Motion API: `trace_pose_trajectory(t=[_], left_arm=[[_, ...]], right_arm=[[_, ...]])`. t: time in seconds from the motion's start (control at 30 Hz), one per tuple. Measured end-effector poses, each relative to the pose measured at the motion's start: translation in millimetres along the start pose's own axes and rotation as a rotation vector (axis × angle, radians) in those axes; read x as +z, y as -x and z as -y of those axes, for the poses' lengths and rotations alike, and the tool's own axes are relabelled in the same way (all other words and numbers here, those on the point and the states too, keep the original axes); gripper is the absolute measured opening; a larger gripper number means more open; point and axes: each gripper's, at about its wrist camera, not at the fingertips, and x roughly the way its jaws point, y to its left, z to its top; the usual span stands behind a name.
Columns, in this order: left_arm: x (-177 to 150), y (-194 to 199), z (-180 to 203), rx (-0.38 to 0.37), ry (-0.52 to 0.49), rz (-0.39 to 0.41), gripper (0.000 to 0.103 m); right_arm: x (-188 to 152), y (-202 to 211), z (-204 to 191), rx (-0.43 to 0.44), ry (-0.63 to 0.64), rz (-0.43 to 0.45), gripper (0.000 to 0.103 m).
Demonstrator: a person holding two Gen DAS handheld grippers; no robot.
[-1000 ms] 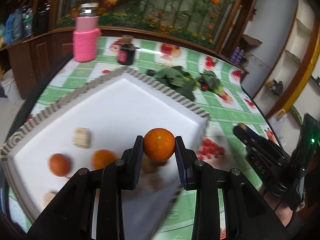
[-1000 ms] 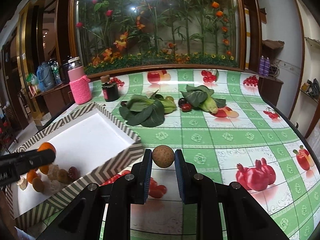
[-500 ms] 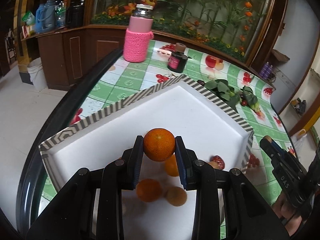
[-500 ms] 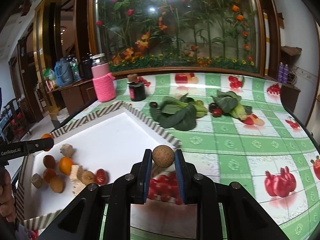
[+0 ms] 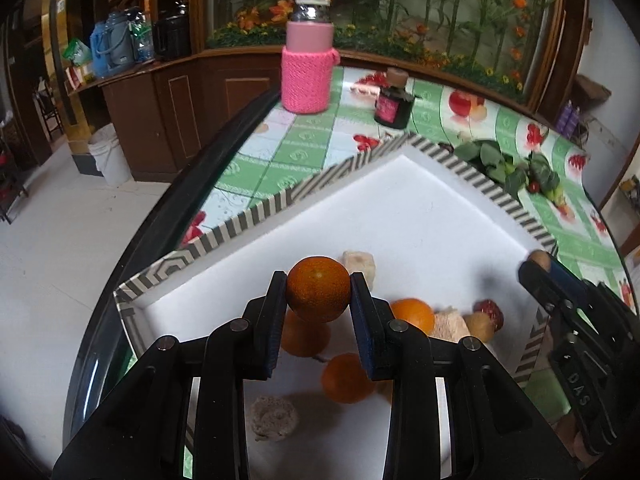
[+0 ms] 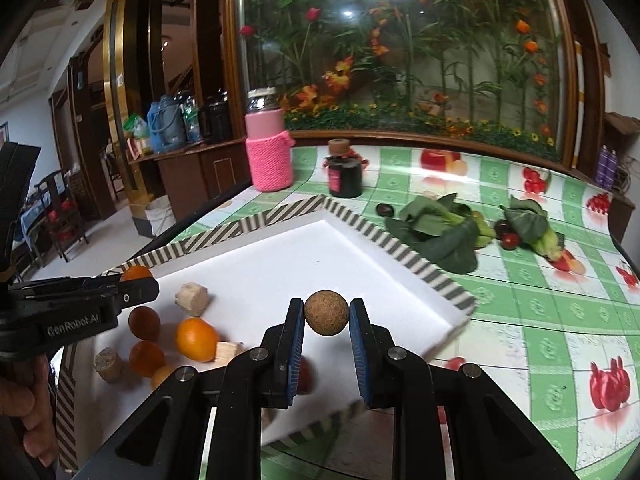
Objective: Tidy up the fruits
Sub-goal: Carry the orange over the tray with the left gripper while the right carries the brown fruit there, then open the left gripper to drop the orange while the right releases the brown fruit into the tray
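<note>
The left gripper (image 5: 318,300) holds an orange (image 5: 318,294) clamped between its two fingers (image 5: 273,320), poised above the near left corner of the white tray (image 5: 420,216) with the grey-and-white striped rim. Directly beneath it in the tray lies another orange (image 5: 304,336), with a third orange (image 5: 346,378) nearer the camera and a fourth (image 5: 414,314) to its right; a pale cube (image 5: 359,264) sits just beyond the held fruit, a small red fruit (image 5: 489,310) lies farther right, and a rough beige lump (image 5: 274,416) rests at the near edge. The right gripper (image 6: 326,318) grips a brown, cork-textured ball (image 6: 326,312) between its fingers (image 6: 294,340), held over the near side of the tray, to the right of the fruit cluster. Beyond the tray's far corner, on the green checked surface (image 6: 520,292), stand a jar in a pink knitted sleeve (image 6: 269,156) and a small dark bottle with a cork stopper (image 6: 344,172). To the right of the tray's far rim lie leafy greens (image 6: 440,228) with a few small dark fruits among them.
</note>
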Motion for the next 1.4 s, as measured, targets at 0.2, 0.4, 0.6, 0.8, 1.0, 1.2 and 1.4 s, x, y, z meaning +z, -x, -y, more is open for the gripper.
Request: trace_pose_trajectory(t=[0.2, 0.4, 0.6, 0.8, 1.0, 1.2, 1.4], left_arm=[[-2.4, 0.6, 1.5, 0.008, -0.024, -0.016, 0.03], [-2.7, -0.1, 5.0, 0.003, -0.035, -0.02, 0.03], [-2.8, -1.1, 5.2, 0.002, -0.032, -0.021, 0.03], [-2.8, -1.4, 5.6, 0.0, -0.031, -0.021, 0.03], [-2.6, -1.8, 4.9, -0.001, -0.029, -0.021, 0.03], [-2.5, -1.8, 4.9, -0.001, -0.03, -0.022, 0.03], [-2.4, -2.2, 7.9, -0.003, -0.038, -0.024, 0.03]], right_arm=[[2.7, -15.5, -14.4, 0.043, 0.027, -0.048, 0.022], [3.3, -22.8, -17.1, 0.059, 0.032, -0.079, 0.022], [3.8, -24.7, -19.2, 0.053, 0.034, -0.077, 0.022], [4.2, -24.3, -20.2, 0.044, 0.046, -0.074, 0.022], [3.5, -22.8, -19.4, 0.041, 0.043, -0.077, 0.022], [3.5, -22.1, -19.3, 0.035, 0.048, -0.076, 0.022], [4.1, -22.7, -21.9, 0.024, 0.063, -0.077, 0.022]])
